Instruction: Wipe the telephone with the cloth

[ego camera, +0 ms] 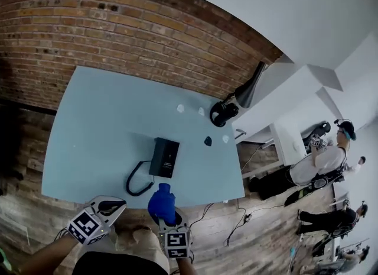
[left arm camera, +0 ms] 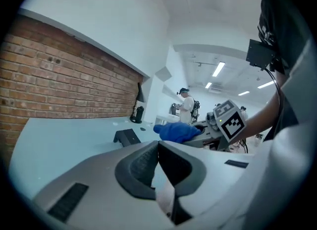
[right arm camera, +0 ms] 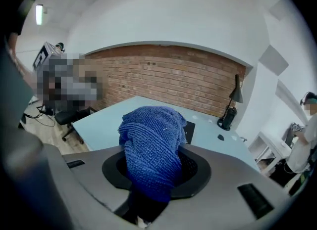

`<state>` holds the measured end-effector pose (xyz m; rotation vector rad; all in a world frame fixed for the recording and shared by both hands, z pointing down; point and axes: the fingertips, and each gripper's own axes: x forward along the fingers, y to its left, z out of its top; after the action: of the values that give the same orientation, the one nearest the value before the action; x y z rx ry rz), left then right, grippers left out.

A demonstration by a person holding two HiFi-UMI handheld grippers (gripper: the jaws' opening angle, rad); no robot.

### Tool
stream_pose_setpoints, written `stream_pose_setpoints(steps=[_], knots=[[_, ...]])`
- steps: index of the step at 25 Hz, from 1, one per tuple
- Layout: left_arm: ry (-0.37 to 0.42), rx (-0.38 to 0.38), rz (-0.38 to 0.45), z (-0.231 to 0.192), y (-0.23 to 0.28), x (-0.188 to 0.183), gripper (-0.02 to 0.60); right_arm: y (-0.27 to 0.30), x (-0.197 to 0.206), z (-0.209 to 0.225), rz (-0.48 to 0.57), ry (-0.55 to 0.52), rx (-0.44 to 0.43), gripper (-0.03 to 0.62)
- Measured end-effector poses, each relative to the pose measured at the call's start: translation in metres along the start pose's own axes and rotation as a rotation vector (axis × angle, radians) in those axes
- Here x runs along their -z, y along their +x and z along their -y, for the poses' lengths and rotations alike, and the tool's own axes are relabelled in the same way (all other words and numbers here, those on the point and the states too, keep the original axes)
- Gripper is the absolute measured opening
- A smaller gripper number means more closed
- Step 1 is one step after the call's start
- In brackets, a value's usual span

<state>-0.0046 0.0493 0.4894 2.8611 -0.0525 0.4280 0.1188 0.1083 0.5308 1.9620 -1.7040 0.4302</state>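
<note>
A black telephone [ego camera: 164, 157] lies on the light blue table [ego camera: 100, 132], its coiled cord [ego camera: 137, 184] trailing toward the front edge. My right gripper [ego camera: 166, 214] hovers at that edge, just in front of the phone, shut on a bunched blue cloth [ego camera: 160, 203]. In the right gripper view the cloth [right arm camera: 151, 140] fills the jaws of the right gripper [right arm camera: 156, 172] and hides most of the telephone [right arm camera: 190, 131]. To its left my left gripper [ego camera: 115, 204] hangs off the table. In the left gripper view the left gripper [left arm camera: 158, 145] is shut on nothing; telephone [left arm camera: 126, 136] and cloth [left arm camera: 176, 131] lie ahead.
A black lamp [ego camera: 251, 87] and headphones [ego camera: 223, 113] stand at the table's far right corner. A small black object [ego camera: 208, 141] and white scraps [ego camera: 181, 108] lie beyond the phone. A brick wall [ego camera: 118, 25] backs the table. A person [ego camera: 322, 161] stands at right.
</note>
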Motion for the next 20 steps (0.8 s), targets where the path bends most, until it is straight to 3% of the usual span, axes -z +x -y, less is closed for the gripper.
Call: stream_pose_setpoints(steps=[3, 6, 9, 13, 17, 20], knots=[[-0.006, -0.04, 0.0, -0.037, -0.006, -0.008, 0.006, 0.028, 0.006, 0.01, -0.079, -0.056, -0.019, 0.149], [-0.018, -0.084, 0.017, -0.066, 0.002, -0.006, 0.006, 0.057, 0.009, 0.042, -0.151, -0.21, 0.034, 0.147], [-0.072, -0.176, 0.054, -0.094, 0.002, 0.002, 0.006, 0.094, -0.002, 0.064, -0.183, -0.436, 0.016, 0.149], [-0.186, -0.28, 0.124, -0.099, -0.017, -0.005, 0.006, 0.13, -0.019, 0.097, -0.253, -0.805, -0.036, 0.149], [-0.175, -0.355, 0.11, -0.11, -0.045, -0.006, 0.006, 0.186, -0.037, 0.133, -0.346, -1.159, 0.008, 0.149], [-0.168, -0.447, 0.09, -0.123, -0.068, 0.004, 0.006, 0.218, -0.043, 0.146, -0.385, -1.332, 0.027, 0.149]])
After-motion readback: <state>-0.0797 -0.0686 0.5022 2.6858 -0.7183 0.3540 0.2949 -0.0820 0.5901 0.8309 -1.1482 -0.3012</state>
